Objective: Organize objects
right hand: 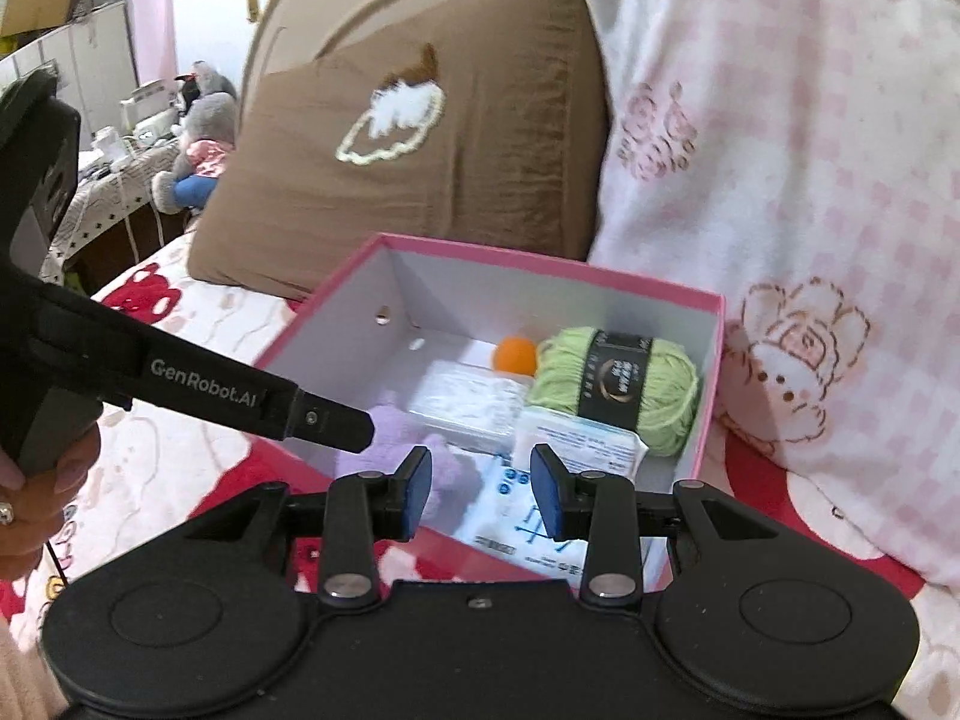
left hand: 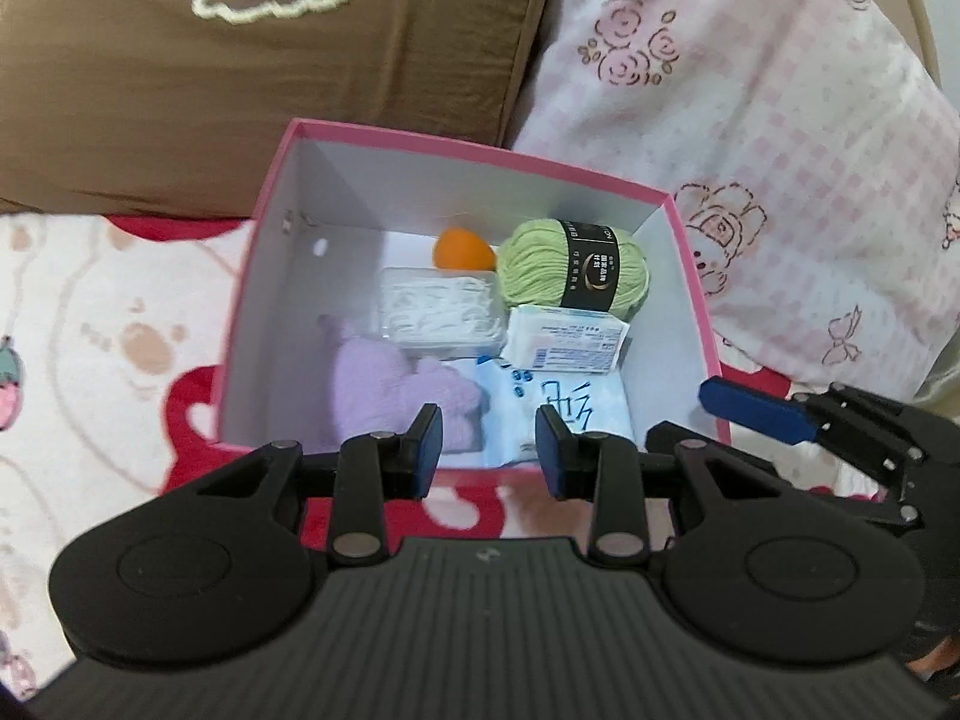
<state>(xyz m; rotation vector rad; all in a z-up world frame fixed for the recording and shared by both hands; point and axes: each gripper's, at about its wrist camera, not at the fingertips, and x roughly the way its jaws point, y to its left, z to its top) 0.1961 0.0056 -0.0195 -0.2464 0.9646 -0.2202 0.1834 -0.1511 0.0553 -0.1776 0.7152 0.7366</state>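
Note:
A pink box (left hand: 480, 147) with white walls lies open on the bed. Inside are a green yarn ball (left hand: 540, 264), an orange ball (left hand: 462, 249), a clear case of white items (left hand: 441, 315), a purple fluffy piece (left hand: 378, 384), a small white packet (left hand: 564, 342) and a white-and-blue pack (left hand: 564, 408). My left gripper (left hand: 489, 450) hovers over the box's near edge, jaws drawn in with nothing between them. My right gripper (right hand: 480, 489) hangs above the near rim of the box (right hand: 540, 264), open and empty. Its blue finger (left hand: 756, 414) shows beside the box's right corner.
A brown pillow (left hand: 270, 60) and a pink checked pillow (left hand: 750, 150) lean behind the box. The red-and-cream bedspread (left hand: 90, 360) spreads to the left. In the right wrist view a hand (right hand: 36, 480) holds the left gripper's handle, and a plush toy (right hand: 198, 138) sits by a cluttered table.

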